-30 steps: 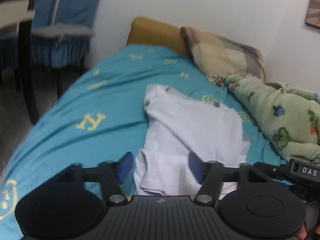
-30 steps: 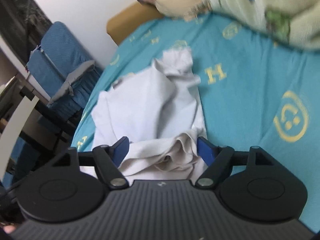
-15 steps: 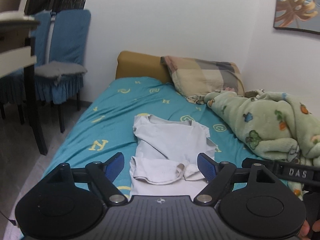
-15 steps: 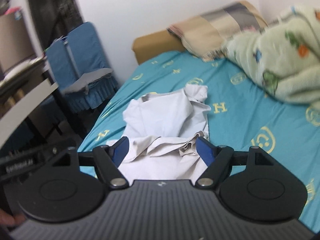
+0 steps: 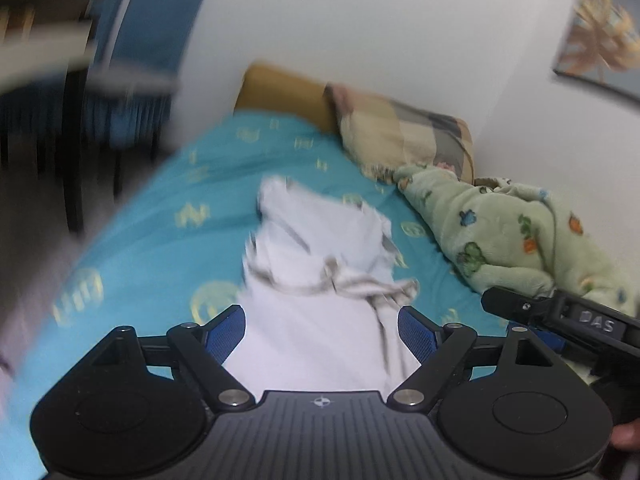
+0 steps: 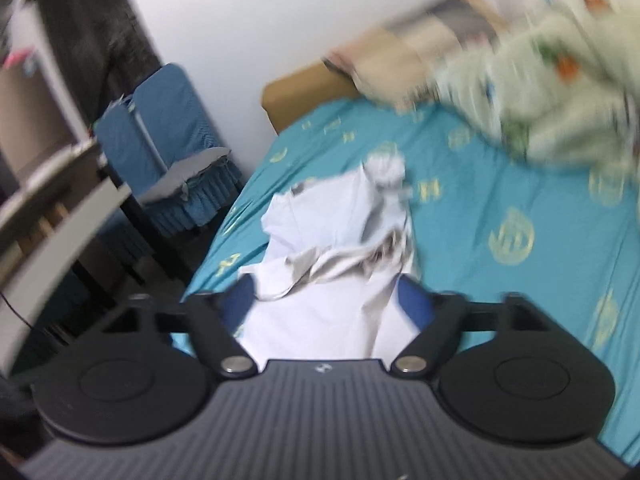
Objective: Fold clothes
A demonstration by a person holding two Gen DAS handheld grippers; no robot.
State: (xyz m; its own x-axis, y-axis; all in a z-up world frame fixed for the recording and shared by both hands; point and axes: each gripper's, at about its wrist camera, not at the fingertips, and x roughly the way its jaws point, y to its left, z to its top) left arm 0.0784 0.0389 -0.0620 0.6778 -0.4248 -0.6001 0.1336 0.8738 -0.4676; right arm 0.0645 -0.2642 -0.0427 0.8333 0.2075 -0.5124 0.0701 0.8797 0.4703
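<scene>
Left gripper (image 5: 321,330) and right gripper (image 6: 323,304) spread wide above rumpled white shirt (image 5: 320,264), green blanket (image 5: 516,236) near.

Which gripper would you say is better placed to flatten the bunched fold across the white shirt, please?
Probably the right gripper: its open jaws frame the bunched fold of the white shirt closely. The left gripper, also open, sits farther back. Both views are blurred.

Both views now motion-blurred, white shirt (image 5: 320,280) nearer (slightly)
</scene>
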